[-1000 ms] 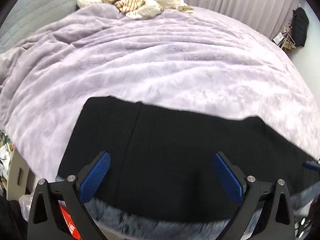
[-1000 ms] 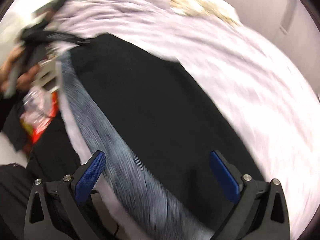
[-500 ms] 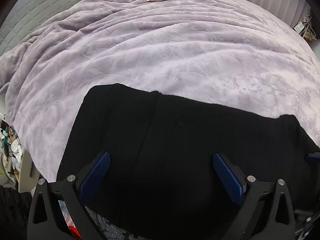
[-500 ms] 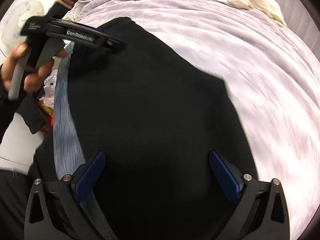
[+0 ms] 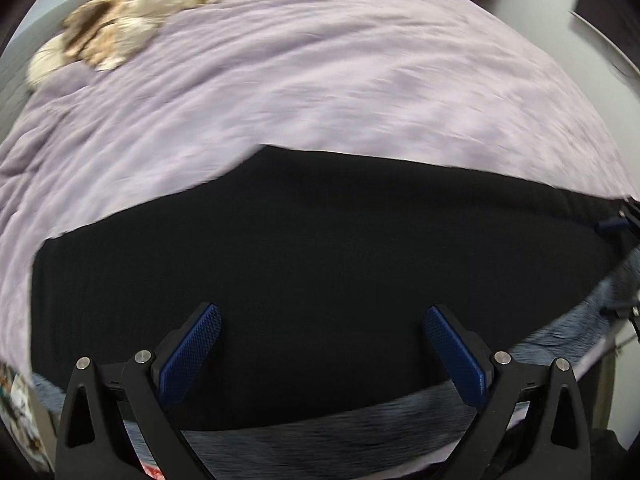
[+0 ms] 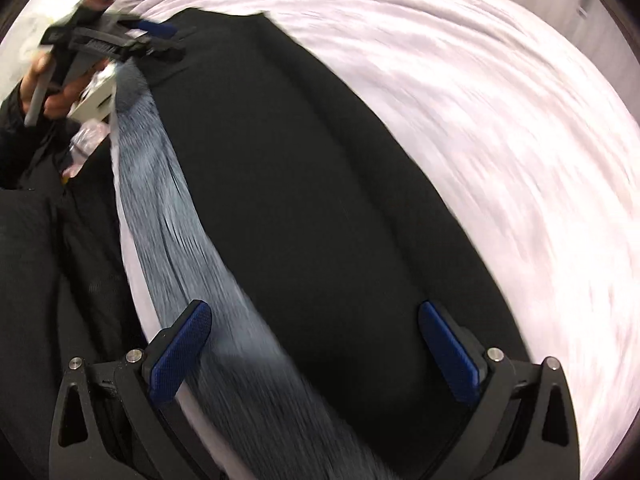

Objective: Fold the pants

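Observation:
The black pants (image 5: 320, 264) lie flat along the near edge of a bed with a lilac blanket (image 5: 320, 80). They also show in the right wrist view (image 6: 312, 200) as a long dark band. My left gripper (image 5: 320, 320) is open and empty, just above the pants' near part. My right gripper (image 6: 316, 320) is open and empty over one end of the pants. The left gripper also shows in the right wrist view (image 6: 160, 38), at the far end of the pants, held by a hand. A blue pad of the right gripper shows at the right edge of the left wrist view (image 5: 612, 225).
A grey-blue fuzzy strip (image 5: 320, 440) runs along the bed's near edge, also seen in the right wrist view (image 6: 172, 208). A heap of cream and brown striped clothes (image 5: 116, 36) lies at the far side of the bed. Clutter (image 6: 86, 136) sits beside the bed.
Both grippers have shifted over the pants, with motion blur in both views. The left view has swung right, so the clothes heap sits further left. Both grippers stay open.

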The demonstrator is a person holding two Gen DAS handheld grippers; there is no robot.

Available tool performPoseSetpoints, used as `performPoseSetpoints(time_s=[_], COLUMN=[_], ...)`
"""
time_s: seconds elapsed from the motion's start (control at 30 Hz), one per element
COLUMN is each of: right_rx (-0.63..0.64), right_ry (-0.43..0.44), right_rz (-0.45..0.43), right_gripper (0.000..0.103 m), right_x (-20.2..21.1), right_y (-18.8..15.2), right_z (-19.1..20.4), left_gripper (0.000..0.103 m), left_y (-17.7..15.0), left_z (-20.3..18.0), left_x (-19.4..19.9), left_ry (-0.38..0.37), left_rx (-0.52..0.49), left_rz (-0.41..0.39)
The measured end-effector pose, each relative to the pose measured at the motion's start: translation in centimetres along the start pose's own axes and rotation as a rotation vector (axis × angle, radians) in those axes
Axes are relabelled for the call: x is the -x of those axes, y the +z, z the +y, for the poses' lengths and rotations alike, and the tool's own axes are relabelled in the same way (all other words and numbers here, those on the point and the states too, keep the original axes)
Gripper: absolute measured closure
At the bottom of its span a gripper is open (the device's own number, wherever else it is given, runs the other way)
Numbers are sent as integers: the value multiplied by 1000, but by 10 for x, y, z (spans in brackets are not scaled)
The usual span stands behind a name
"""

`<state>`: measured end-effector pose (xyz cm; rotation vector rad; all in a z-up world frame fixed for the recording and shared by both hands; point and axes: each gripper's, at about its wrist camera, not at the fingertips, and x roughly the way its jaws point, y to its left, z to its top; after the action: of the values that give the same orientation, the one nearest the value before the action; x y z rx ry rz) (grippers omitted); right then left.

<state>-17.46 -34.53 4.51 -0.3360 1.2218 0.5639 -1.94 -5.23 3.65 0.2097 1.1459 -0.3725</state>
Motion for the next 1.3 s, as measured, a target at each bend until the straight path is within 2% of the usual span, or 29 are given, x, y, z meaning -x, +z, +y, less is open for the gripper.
performPoseSetpoints(time_s=[0.07, 0.23, 0.37, 0.5, 0.6, 0.63, 0.73, 0.83, 0.87, 0.93, 1.03, 1.17, 1.23, 1.3], right_rx=[-57, -223, -529, -803, -930, -950, -974, -998, -1006, -1012, -1014, -982, -957, -931], right_ry=[-39, -147, -260, -267, -173, -149, -138, -62, -54, -68, -82, -59, -129, -224], right_rz=[5, -28, -200, -328, -429, -467, -563, -642, -648, -663, -737, -749, -658, -588], right_gripper=[0, 0, 0, 0, 0, 0, 0, 0, 0, 0, 0, 3, 11, 38], right_x=[11, 44, 91, 104, 93, 91, 75, 52, 48, 53, 53, 42, 30, 27], right_y=[-30, -100, -151, -204, -235, -241, -233, -212, -210, -212, -200, -170, -156, -143], right_z=[-15, -42, -55, -38, -17, -13, 11, 18, 15, 8, -3, -19, -24, -22], left_gripper=[0, 0, 0, 0, 0, 0, 0, 0, 0, 0, 0, 0, 0, 0], left_y=[3, 12, 24, 32, 37, 38, 42, 46, 45, 42, 38, 33, 29, 25], left_z=[-30, -97, -146, -184, -210, -216, -231, -229, -226, -219, -220, -229, -234, -237], left_x=[-9, -26, -31, -29, -27, -25, -18, -17, -19, -34, -38, -36, -34, -33], left_ry=[-42, -54, -65, -113, -223, -234, -207, -205, -189, -103, -84, -58, -51, -40], left_rx=[-46, -142, -211, -276, -298, -303, -295, -229, -209, -165, -150, -133, -126, -124], left_rz=[23, 41, 36, 39, 72, 70, 26, 16, 21, 66, 48, 46, 39, 27])
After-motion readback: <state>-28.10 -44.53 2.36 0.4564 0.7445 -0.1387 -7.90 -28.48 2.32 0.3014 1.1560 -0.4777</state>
